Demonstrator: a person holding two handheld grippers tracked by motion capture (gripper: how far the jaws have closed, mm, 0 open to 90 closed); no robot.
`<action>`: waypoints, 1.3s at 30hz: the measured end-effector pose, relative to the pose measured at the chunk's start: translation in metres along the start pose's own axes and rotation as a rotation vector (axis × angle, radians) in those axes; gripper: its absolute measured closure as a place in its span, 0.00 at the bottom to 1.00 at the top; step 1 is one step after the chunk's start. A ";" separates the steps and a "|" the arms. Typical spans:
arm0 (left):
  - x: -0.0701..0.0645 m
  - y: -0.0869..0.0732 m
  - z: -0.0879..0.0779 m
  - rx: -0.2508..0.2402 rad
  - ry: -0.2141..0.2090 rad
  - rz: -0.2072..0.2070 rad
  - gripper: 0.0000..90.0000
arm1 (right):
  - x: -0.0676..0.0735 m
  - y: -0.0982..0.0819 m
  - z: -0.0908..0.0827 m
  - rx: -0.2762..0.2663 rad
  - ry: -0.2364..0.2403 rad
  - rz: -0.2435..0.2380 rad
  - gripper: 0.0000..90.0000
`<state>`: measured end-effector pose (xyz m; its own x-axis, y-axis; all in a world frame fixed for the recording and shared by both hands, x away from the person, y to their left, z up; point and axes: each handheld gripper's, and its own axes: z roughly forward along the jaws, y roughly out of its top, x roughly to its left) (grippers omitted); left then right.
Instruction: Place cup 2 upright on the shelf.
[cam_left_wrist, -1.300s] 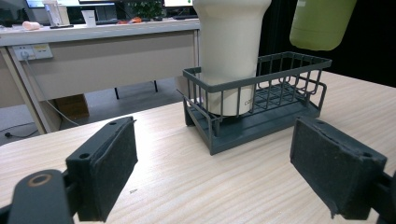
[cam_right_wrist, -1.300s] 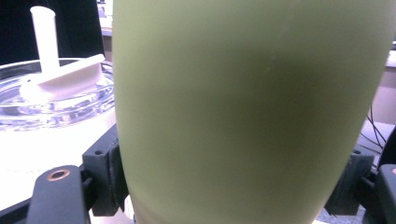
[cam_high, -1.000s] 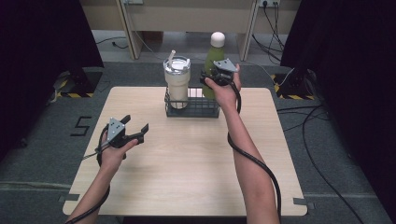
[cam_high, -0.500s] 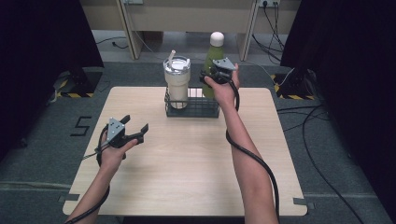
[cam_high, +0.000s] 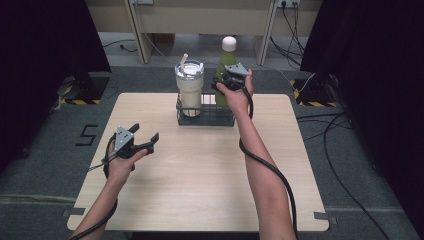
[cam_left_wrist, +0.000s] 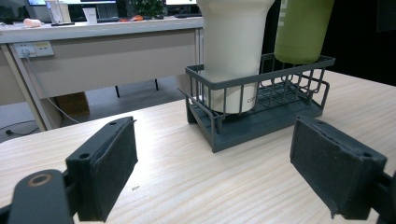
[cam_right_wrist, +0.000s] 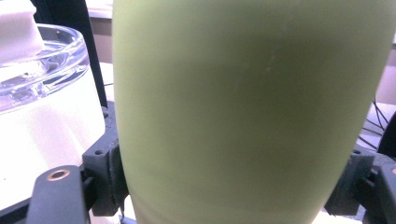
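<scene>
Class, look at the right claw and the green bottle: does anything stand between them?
Nothing does. The right claw is already shut on the green bottle, one pad against each side. The tumbler stands beside it in the basket, clear of the grip.

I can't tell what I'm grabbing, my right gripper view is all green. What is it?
Observer: A green bottle with a white cap; the right gripper has its jaws shut on it.
Operator: And the white thing beside it?
Observer: A cream tumbler with a straw, standing in a dark wire basket.
Operator: What's my other hand doing?
Observer: The left gripper sits over the table, jaws open, holding nothing.
</scene>
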<state>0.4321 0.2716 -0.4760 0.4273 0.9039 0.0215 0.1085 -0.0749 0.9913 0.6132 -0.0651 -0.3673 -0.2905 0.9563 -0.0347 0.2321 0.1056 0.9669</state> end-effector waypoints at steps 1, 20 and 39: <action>0.000 0.000 0.000 0.000 0.000 0.000 0.16 | 0.000 0.000 0.001 0.001 0.000 -0.002 0.23; 0.002 0.000 0.000 -0.002 0.001 -0.001 0.15 | 0.002 -0.010 0.011 0.033 -0.004 -0.003 0.23; 0.002 -0.001 0.000 0.003 0.000 0.001 0.16 | -0.001 -0.019 0.020 0.068 -0.021 -0.007 0.23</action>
<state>0.4325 0.2732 -0.4768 0.4277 0.9036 0.0227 0.1104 -0.0772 0.9909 0.6270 -0.0625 -0.3910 -0.2727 0.9609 -0.0477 0.2927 0.1301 0.9473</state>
